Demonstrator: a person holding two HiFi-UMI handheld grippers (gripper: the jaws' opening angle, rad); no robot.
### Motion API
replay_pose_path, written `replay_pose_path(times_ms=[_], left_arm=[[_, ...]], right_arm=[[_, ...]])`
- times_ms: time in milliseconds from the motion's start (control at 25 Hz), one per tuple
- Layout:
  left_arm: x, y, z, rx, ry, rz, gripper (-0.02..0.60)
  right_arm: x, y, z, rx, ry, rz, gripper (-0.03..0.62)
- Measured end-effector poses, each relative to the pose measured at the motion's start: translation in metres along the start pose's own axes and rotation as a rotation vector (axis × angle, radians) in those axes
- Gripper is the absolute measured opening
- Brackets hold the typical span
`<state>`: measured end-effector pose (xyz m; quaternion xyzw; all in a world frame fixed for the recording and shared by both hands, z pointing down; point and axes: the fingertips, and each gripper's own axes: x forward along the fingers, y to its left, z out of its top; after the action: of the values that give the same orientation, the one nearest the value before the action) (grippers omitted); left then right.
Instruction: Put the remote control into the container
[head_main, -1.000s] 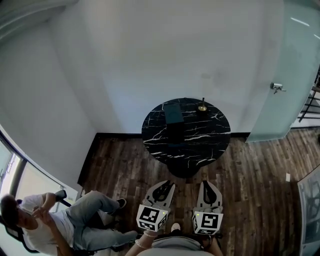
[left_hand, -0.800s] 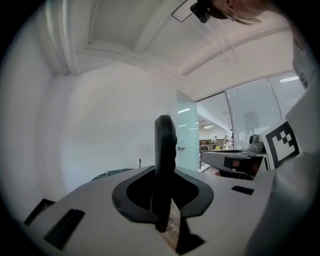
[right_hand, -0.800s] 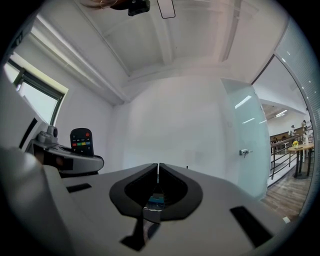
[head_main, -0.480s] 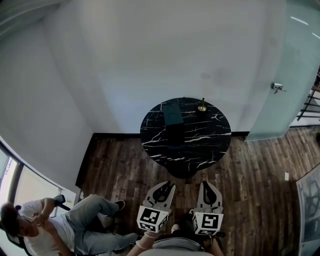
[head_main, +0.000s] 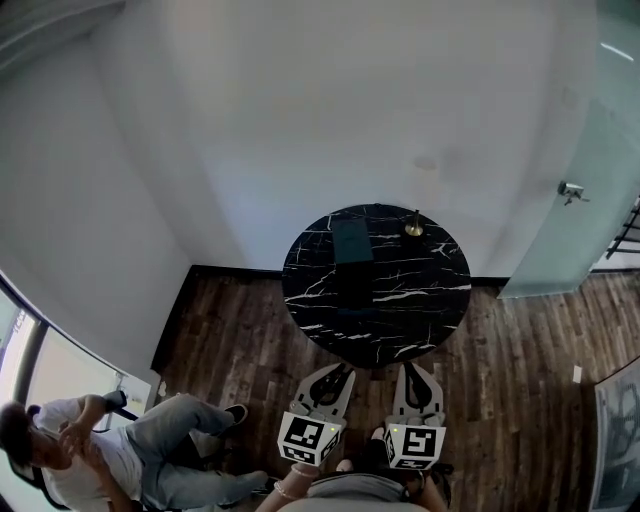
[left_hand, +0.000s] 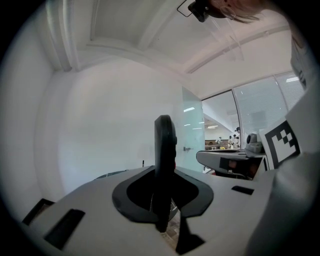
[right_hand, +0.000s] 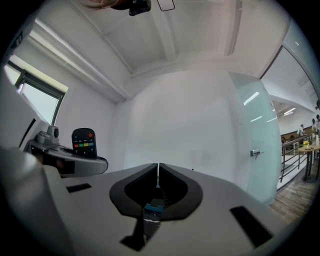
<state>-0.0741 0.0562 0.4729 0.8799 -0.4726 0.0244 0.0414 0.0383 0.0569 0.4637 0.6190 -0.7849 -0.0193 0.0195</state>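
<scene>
White wall (head_main: 300, 120) fills most of what we see from the head view, and it meets the dark plank floor (head_main: 250, 330) along a black skirting (head_main: 240, 270). The round black marble table (head_main: 400, 310) stands against that wall. To the table's right, a frosted glass door (head_main: 575, 230) carries a metal handle (head_main: 571, 189). A person (head_main: 90, 455) sits well off to the table's left.

We hold both grippers level on the near side of the table, close to its edge and pointing toward it. Our left gripper (head_main: 338, 376) is clamped on the remote control (left_hand: 164, 150). The remote stands upright and edge-on between the jaws, with its upper end rising well above them. In the right gripper view we see its button face. Our right gripper (head_main: 412, 372) has its jaws pressed together with nothing between them.

On the table's far half, toward the wall, lies the dark teal container (head_main: 352, 240), well apart from the remote. A small brass object (head_main: 413, 228) stands at the table's far rim, just right of the container. We cannot tell what it is.
</scene>
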Motion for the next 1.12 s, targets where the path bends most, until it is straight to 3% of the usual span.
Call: replay_pose_path(times_ms=[680, 1120], left_arm=[[0.080, 0.009, 0.013, -0.020, 0.013, 0.139, 0.067], [0.108, 0.011, 0.014, -0.020, 0.012, 0.168, 0.067]], right_arm=[[0.079, -0.055, 0.004, 0.003, -0.012, 0.140, 0.015], [0.107, -0.077, -0.004, 0.003, 0.005, 0.171, 0.015]])
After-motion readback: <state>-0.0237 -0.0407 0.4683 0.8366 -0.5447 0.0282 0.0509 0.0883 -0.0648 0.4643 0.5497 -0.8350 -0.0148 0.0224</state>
